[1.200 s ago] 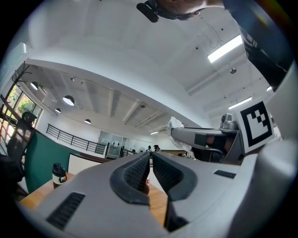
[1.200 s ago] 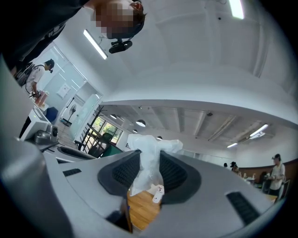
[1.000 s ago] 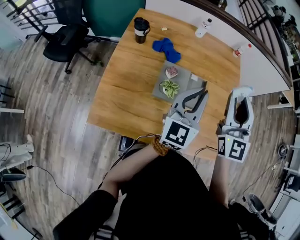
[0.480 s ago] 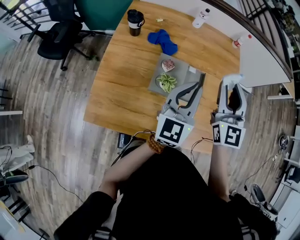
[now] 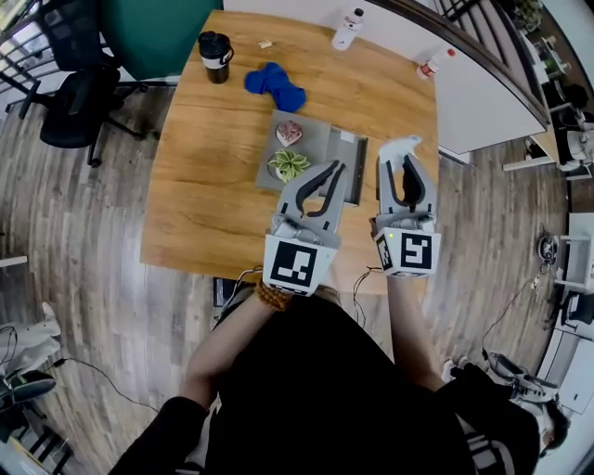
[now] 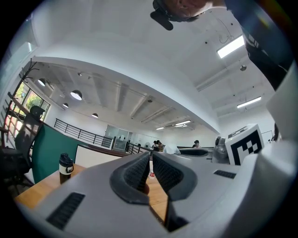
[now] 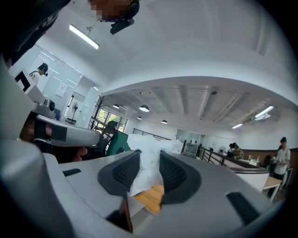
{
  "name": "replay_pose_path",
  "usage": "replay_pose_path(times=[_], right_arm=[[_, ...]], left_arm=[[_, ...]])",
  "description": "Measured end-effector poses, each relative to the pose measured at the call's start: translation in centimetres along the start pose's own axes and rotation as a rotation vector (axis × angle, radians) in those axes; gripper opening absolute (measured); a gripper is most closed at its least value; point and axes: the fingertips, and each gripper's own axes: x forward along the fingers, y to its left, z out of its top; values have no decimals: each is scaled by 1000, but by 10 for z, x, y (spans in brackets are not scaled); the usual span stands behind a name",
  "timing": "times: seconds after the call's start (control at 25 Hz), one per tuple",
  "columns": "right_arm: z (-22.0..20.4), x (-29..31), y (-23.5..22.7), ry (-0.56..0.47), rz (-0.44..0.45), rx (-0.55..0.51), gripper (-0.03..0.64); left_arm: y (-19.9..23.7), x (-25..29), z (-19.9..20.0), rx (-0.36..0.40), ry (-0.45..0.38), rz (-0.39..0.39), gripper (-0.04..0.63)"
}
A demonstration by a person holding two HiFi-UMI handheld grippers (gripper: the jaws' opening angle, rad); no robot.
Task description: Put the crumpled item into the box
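A white crumpled plastic item is pinched between the pads of my right gripper. In the head view the right gripper hangs over the table just right of the grey box, with the white item at its tips. The box is a shallow tray that holds a pink object and a green leafy object. My left gripper is over the box's near right corner. Its jaws in the left gripper view are shut with nothing between them.
A blue cloth lies behind the box and a black cup stands at the far left corner. Two small bottles stand along the back edge. The table's right edge is close to my right gripper.
The head view has swung, so the table sits further left in the frame. My right gripper has come in from the table's right edge towards the box, the white item still in it.
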Motion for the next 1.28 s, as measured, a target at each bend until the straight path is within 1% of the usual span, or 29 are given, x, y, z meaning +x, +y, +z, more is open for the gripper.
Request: replay_pose_path(times=[0.44,0.64,0.76,1.0,1.16,1.28], right_arm=[[-40,-7,6,77,10,41,143],[-53,-13,14,124,19,52,144],[-57,-11,20,130,30,55,144],[-74,-6,26,171,57,47,144],[-79,3,26,177,67,38,144],[-85,9,25,191,78,35,144]], left_arm=[[-14,-1,-2,20,17,-35,38],[-11,-8,-2,-5,19,-13,38],[-7,-12,-2,0,21,-3,38],[-8,-12,-5,1,29,-5,38],[-8,-11,-5,13,31,-6,38],[-8,-10,-8,6,41,-1,38]])
